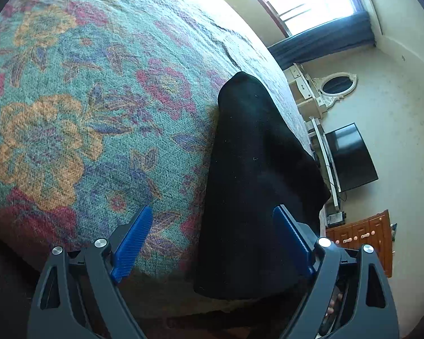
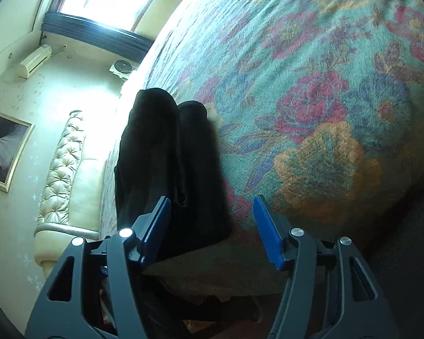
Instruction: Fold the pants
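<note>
Left hand-held gripper (image 1: 212,238): blue pads spread wide, nothing between them. It hangs off the bed's near edge, aimed along the pants, with the near end of the fabric sitting in the gap but not pinched. Reads as lined up for a grab at that end.

Right hand-held gripper (image 2: 212,227): pads also apart, empty. Its left pad sits just over the near end of the pants, so it straddles the opposite side of the same end. Two grippers on one end suggests a lengthwise fold: lift the near end and carry it toward the far one.

Pants (image 1: 254,175): black, laid out long and narrow on the bed (image 1: 70,113) with its floral cover, close to one side edge. The near end droops over the bed's front edge, which leaves a free hem to pinch. In the right wrist view two legs lie side by side, touching, so I judge they are already doubled leg on leg.

Risk: dark, limp fabric; a pinch may catch one layer only.
</note>
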A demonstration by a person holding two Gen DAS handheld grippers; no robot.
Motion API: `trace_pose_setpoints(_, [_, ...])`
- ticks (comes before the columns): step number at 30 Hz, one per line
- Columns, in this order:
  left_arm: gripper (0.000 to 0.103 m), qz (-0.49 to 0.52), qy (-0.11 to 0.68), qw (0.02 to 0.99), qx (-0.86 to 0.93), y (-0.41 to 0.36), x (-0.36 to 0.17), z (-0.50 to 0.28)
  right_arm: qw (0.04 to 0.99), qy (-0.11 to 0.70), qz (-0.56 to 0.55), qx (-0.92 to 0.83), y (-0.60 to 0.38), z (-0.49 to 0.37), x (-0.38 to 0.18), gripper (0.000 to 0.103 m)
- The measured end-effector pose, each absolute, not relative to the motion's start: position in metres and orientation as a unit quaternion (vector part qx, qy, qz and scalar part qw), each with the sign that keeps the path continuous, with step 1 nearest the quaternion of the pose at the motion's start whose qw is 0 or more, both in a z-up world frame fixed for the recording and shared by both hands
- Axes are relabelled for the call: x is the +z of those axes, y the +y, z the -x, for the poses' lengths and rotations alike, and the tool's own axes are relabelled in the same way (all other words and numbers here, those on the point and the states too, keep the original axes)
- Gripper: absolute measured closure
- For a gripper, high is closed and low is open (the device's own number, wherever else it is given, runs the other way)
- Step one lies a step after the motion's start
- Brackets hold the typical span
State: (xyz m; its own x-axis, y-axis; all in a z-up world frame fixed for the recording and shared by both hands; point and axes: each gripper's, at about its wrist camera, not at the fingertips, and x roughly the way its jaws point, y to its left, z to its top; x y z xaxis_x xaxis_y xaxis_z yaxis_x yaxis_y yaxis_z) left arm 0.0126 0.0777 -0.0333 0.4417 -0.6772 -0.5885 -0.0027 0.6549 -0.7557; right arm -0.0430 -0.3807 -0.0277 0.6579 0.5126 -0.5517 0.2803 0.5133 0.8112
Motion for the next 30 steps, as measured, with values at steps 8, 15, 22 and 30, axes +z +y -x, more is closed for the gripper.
trace_pose_setpoints(8, [0.017,0.419,0.490,0.733,-0.217,0.082,-0.042,-0.001,0.724,0.365,-0.567,0.144,-0.365,0.033,-0.056,0.021])
trace_pose_setpoints(15, [0.017,0.417,0.484,0.742,-0.202,0.072,-0.038,0.005,0.740,0.372,-0.546,0.123,-0.356,0.026,-0.054,0.063])
trace_pose_setpoints(22, [0.017,0.451,0.499,0.708,-0.214,0.053,-0.046,0.007,0.744,0.371,-0.540,0.130,-0.355,0.029,-0.051,0.069])
trace_pose_setpoints(30, [0.045,0.393,0.509,0.734,-0.218,0.043,-0.044,0.003,0.740,0.367,-0.548,0.131,-0.360,0.033,-0.057,0.069])
